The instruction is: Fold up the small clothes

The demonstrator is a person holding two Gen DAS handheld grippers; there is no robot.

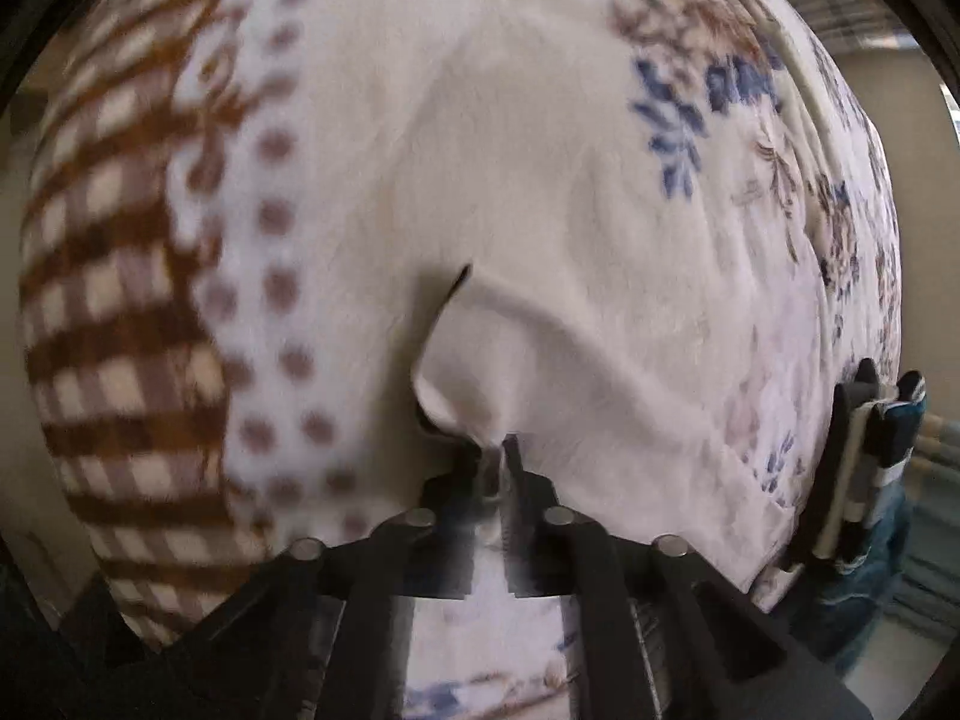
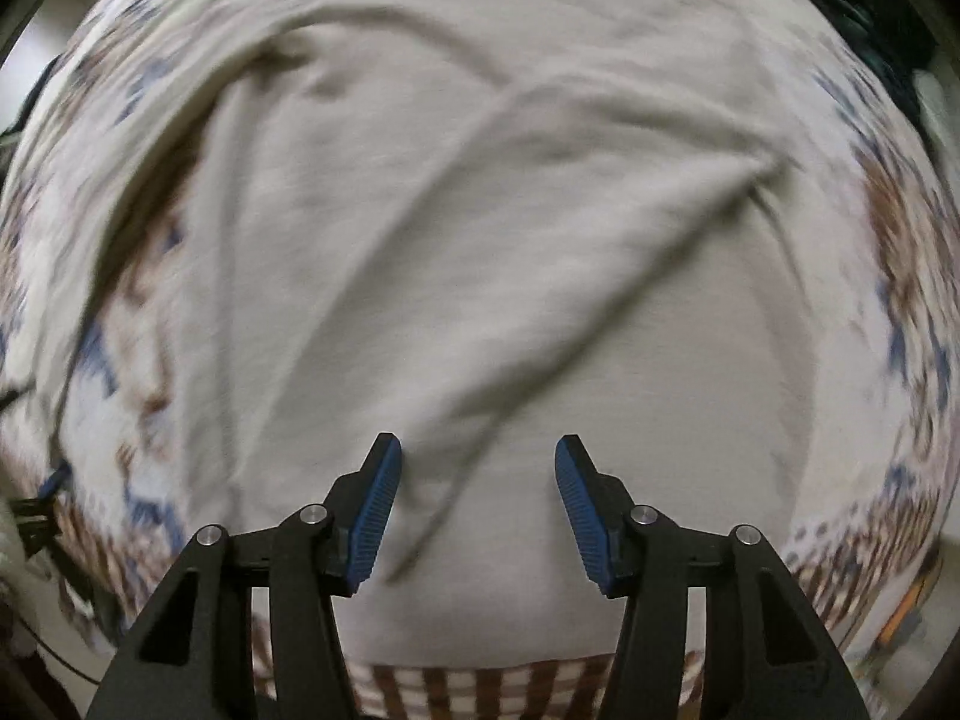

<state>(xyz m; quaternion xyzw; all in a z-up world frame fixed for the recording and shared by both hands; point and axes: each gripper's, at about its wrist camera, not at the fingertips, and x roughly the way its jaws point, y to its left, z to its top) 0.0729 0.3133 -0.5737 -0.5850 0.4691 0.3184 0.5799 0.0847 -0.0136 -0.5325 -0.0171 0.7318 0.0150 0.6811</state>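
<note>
A cream white garment point(image 1: 540, 228) lies spread on a patterned blanket point(image 1: 120, 300). My left gripper point(image 1: 495, 450) is shut on a pinched fold of the garment's edge, and the cloth rises in a ridge from the fingertips. In the right wrist view the same garment point(image 2: 480, 252) fills the frame, with a folded flap running diagonally across it. My right gripper point(image 2: 477, 468) is open just above the cloth, its blue pads point(image 2: 378, 516) straddling the flap's lower edge without holding it.
The blanket has brown checks, dots and blue-brown flowers point(image 1: 678, 114). A dark object with a white strip and teal fabric point(image 1: 870, 462) sits at the right bed edge. The checked border point(image 2: 480, 690) shows at the near edge in the right view.
</note>
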